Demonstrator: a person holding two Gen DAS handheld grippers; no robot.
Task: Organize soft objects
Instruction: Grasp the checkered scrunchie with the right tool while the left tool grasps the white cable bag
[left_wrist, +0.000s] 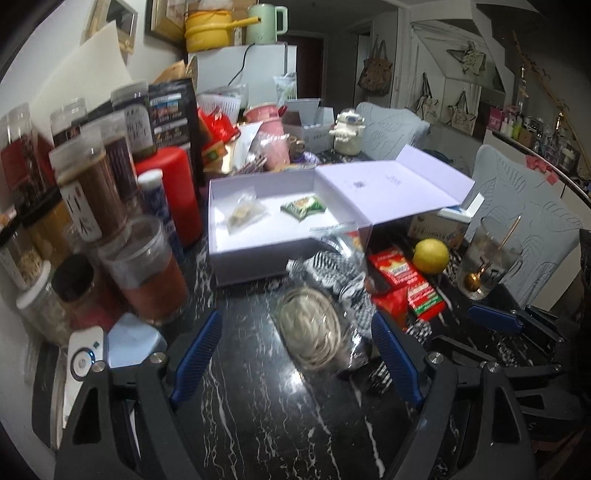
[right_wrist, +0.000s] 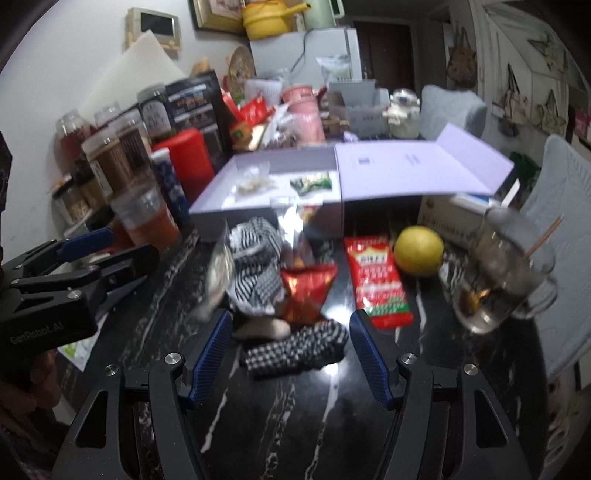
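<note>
Both claws hang open over the black marbled worktop (left_wrist: 258, 406): left claw (left_wrist: 295, 350) around a coiled cord in clear wrap (left_wrist: 310, 332), right claw (right_wrist: 290, 354) around checked cloth (right_wrist: 295, 350). Farther: white box (left_wrist: 236, 258), lid open, holding a clear packet (left_wrist: 245, 214) and a green packet (left_wrist: 303, 208).

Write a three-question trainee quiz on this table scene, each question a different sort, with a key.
1. True or false: the white box stands open.
2. Which packet lies inside the box? A) green packet B) long red packet C) shiny red packet
3. Fill in: the yellow fruit beside the glass is a ____.

Key: 1 true; 2 A; 3 lemon.
</note>
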